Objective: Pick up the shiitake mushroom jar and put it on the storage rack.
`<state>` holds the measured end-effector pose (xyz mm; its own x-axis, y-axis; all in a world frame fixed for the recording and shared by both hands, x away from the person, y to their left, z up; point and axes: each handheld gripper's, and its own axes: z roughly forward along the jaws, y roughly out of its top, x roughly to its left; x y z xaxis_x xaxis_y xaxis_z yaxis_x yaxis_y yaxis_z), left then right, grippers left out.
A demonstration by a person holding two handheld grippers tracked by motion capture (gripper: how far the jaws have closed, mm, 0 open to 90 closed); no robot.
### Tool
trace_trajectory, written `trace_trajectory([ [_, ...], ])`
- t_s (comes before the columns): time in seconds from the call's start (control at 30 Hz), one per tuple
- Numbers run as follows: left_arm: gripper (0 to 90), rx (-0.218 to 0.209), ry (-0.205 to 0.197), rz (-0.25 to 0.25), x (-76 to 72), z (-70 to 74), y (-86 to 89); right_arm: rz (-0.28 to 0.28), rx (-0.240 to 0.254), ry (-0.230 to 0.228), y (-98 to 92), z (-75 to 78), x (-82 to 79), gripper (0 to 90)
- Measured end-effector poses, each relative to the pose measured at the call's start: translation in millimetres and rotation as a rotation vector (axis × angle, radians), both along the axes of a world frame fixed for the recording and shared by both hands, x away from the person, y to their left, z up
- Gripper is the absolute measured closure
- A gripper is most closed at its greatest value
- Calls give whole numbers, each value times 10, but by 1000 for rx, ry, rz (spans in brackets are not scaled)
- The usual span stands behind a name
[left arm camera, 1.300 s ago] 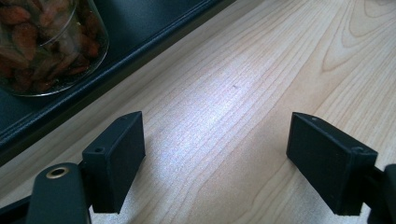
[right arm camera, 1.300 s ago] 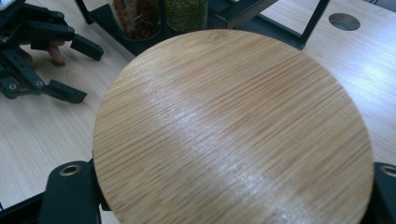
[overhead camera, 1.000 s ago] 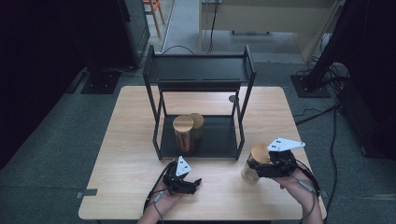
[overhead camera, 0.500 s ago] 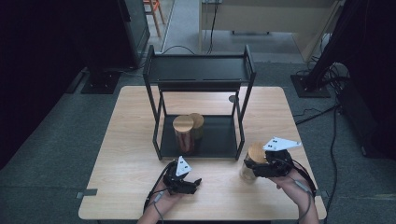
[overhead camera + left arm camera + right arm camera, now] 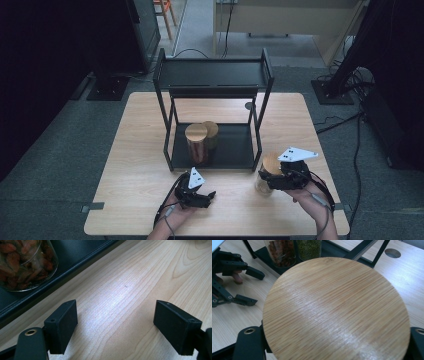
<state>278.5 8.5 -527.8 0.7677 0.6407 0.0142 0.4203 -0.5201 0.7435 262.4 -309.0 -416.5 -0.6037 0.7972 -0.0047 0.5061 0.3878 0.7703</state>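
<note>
Since a second ago my right gripper (image 5: 274,179) has carried its jar (image 5: 266,174) slightly lower and nearer to me on the table (image 5: 135,150); my left gripper (image 5: 209,196) has not shifted.

Right side: the jar with the round wooden lid (image 5: 337,310) stands at the right front of the table, just outside the front right leg of the black rack (image 5: 215,75). My right jaws sit on either side of it below the lid, closed against the glass; in the right gripper view the lid hides the contact faces, with only the jaw bases visible at the lower corners. My right hand (image 5: 312,192) is behind the gripper, and the grey three-cornered plate (image 5: 297,154) rides on top of it.

Left side: my left gripper lies low over the table in front of the rack. Its jaws are spread wide with bare wood between them and hold nothing.

Rack: two lidded jars stand touching on its lower shelf (image 5: 230,145). The front jar of reddish dried fruit (image 5: 197,143) is at the shelf's front left; the jar of green beans (image 5: 210,134) is just behind it to the right. The upper shelf (image 5: 212,74) carries nothing visible.
</note>
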Motion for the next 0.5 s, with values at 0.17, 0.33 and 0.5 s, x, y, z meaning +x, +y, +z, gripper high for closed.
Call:
trace_trajectory([
  [0.17, 198, -1, -1, 1, 0, -1, 0, 0, 4, 2, 45, 23, -14, 249],
  [0.33, 198, -1, -1, 1, 0, -1, -1, 7, 1, -6, 114, 46, -36, 249],
  [0.5, 198, -1, -1, 1, 0, -1, -1, 14, -8, -3, 174, 32, -38, 249],
])
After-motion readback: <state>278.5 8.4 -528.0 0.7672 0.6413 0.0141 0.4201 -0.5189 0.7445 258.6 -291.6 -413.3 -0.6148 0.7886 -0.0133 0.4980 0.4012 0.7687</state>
